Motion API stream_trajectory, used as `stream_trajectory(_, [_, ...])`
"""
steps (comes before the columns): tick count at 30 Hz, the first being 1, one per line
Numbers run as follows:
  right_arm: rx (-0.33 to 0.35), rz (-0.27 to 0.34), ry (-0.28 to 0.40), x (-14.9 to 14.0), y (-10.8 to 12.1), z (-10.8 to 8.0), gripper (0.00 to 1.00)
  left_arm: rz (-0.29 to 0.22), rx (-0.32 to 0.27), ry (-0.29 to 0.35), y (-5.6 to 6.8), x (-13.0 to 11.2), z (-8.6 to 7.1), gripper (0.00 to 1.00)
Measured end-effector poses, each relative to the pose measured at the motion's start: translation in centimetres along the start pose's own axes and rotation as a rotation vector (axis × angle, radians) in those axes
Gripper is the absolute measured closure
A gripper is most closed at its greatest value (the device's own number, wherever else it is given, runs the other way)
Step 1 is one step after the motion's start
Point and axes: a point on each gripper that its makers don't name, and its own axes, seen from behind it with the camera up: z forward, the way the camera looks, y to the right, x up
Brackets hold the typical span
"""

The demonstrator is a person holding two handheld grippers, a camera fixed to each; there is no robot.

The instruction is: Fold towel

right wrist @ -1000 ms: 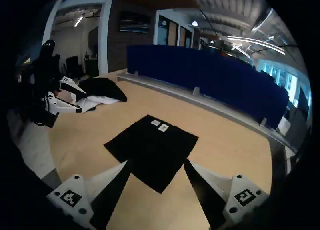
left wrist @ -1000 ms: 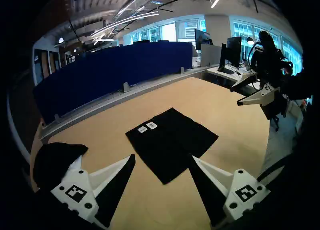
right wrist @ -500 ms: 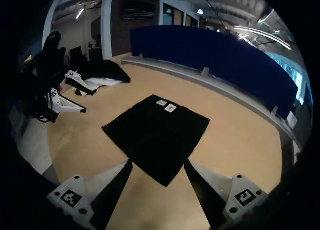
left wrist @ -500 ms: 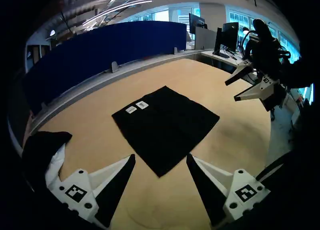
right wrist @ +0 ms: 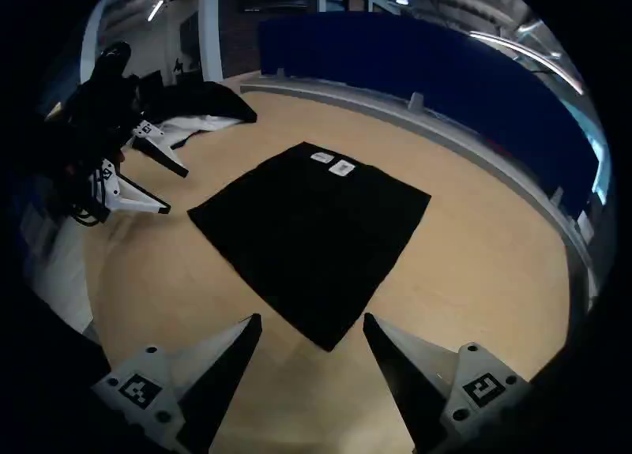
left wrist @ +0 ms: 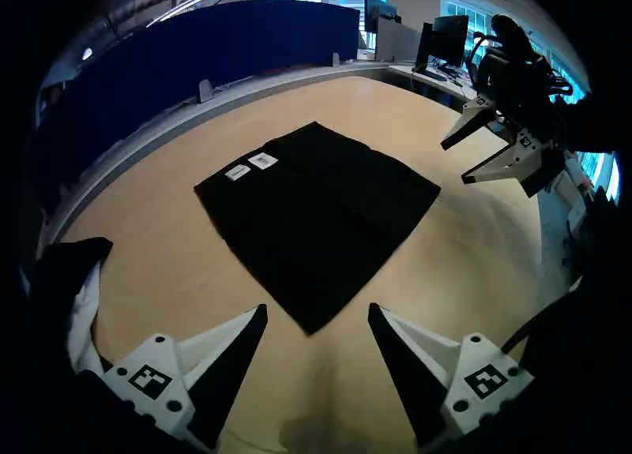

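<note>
A black towel (left wrist: 316, 209) lies flat on the light wooden table (left wrist: 474, 257), with two small white tags near its far edge. My left gripper (left wrist: 316, 328) hovers open just short of the towel's near corner. In the right gripper view the same towel (right wrist: 312, 217) spreads out ahead, and my right gripper (right wrist: 312, 335) is open above its other near corner. Each gripper also appears in the other's view: the right one (left wrist: 494, 146) at the far right, the left one (right wrist: 138, 170) at the far left, both held by a person in dark sleeves.
A heap of black and white cloth (left wrist: 67, 296) lies at the table's left end, seen again as the cloth heap (right wrist: 193, 110) in the right gripper view. A blue partition (left wrist: 197, 51) runs along the table's far side. Monitors (left wrist: 442, 39) stand beyond the right end.
Both grippers have tilted down and come closer to the towel, which now looks larger in each view. Both stay open.
</note>
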Motion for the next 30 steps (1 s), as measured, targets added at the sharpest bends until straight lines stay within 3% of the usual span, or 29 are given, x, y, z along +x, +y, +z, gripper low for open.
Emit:
stream_trajectory(9, [0.001,0.017,-0.042,-1.4,0.5,1.3,0.00,-0.040,-0.007,-0.036,-0.4,-0.6,1.0,0.06])
stream_trajectory(16, [0.004,0.016,-0.087,-3.1,0.8,2.5,0.00,-0.034,-0.027,-0.072,0.1,-1.5,1.9,0.06])
stream_trajectory(20, [0.009,0.017,-0.101,-3.8,0.8,3.1,0.09,-0.031,-0.026,-0.100,-0.1,-2.3,2.3,0.06])
stream_trajectory(30, [0.022,0.023,-0.118,-4.9,0.8,3.9,0.19,-0.041,-0.019,-0.127,0.0,-3.1,2.9,0.10])
